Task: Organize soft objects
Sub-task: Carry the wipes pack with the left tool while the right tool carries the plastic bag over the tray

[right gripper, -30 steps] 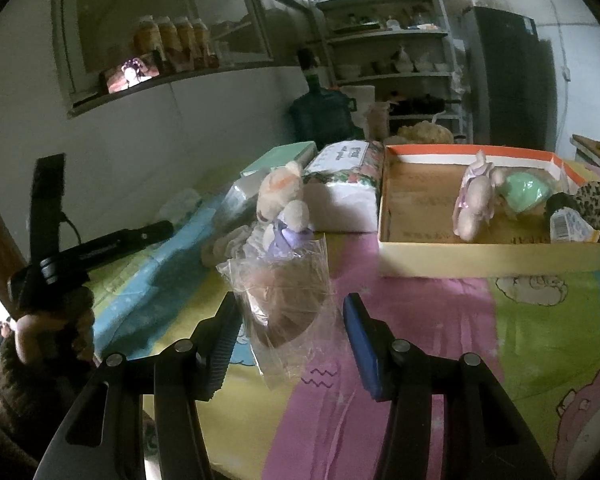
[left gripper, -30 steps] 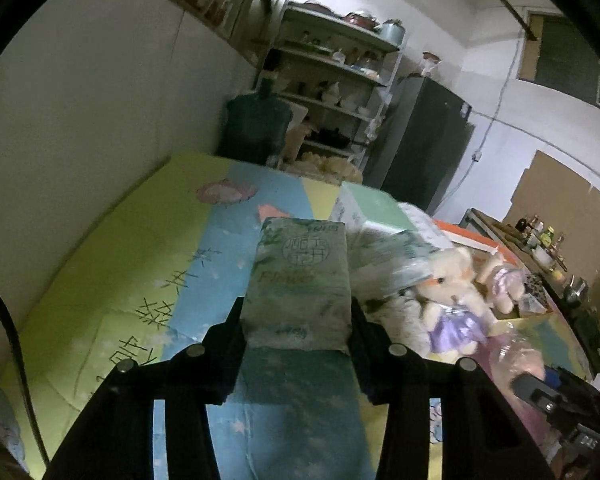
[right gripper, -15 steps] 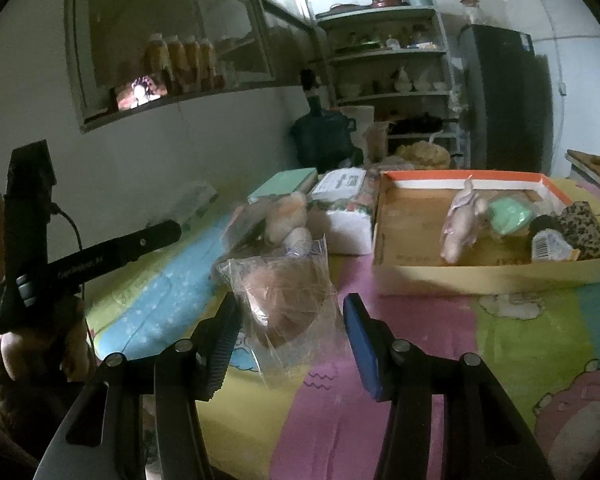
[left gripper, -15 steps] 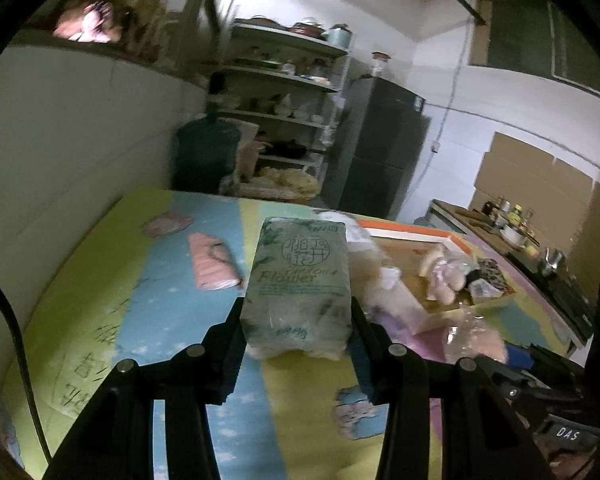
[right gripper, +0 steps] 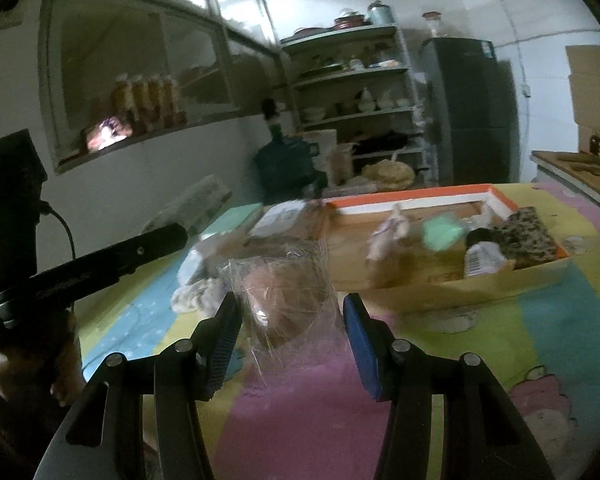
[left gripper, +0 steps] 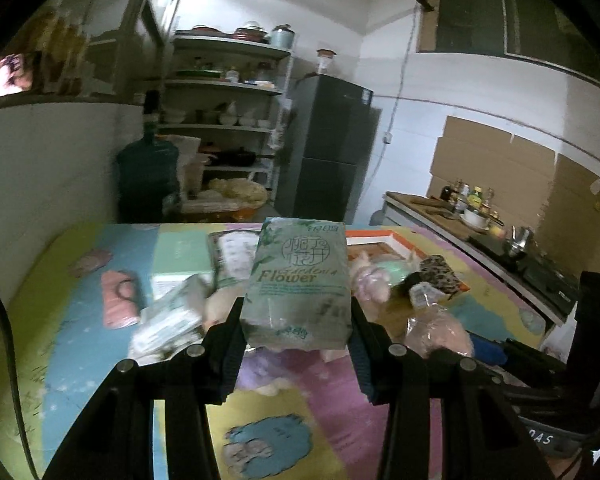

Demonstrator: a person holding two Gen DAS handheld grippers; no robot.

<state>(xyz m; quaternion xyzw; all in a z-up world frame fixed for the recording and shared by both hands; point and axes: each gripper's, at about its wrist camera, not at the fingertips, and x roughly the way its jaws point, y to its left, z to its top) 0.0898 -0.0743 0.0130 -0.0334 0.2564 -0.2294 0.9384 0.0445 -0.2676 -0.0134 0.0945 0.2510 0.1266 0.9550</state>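
My left gripper (left gripper: pixel 296 314) is shut on a green tissue pack (left gripper: pixel 300 280) marked "Flower", held upright above the colourful mat. Behind the pack lies the orange-rimmed cardboard box (left gripper: pixel 374 235). My right gripper (right gripper: pixel 292 312) is shut on a clear plastic bag (right gripper: pixel 288 292) with a pinkish-brown soft thing inside, lifted in front of the box (right gripper: pixel 412 199). The box holds a plush toy (right gripper: pixel 388 236), a green soft item (right gripper: pixel 440 234) and a leopard-print pouch (right gripper: pixel 524 236). In the right wrist view the left gripper's finger (right gripper: pixel 140 248) reaches in from the left.
A mint-green box (left gripper: pixel 182 256), another tissue pack (left gripper: pixel 168 320) and a pink item (left gripper: pixel 118 304) lie on the mat to the left. A wall runs along the left; a water jug (left gripper: pixel 148 176), shelves and a dark fridge (left gripper: pixel 328 148) stand behind the table.
My left gripper has swung to the right and risen with the tissue pack, so the box now shows behind it. My right gripper has lifted a little towards the box with the bag.
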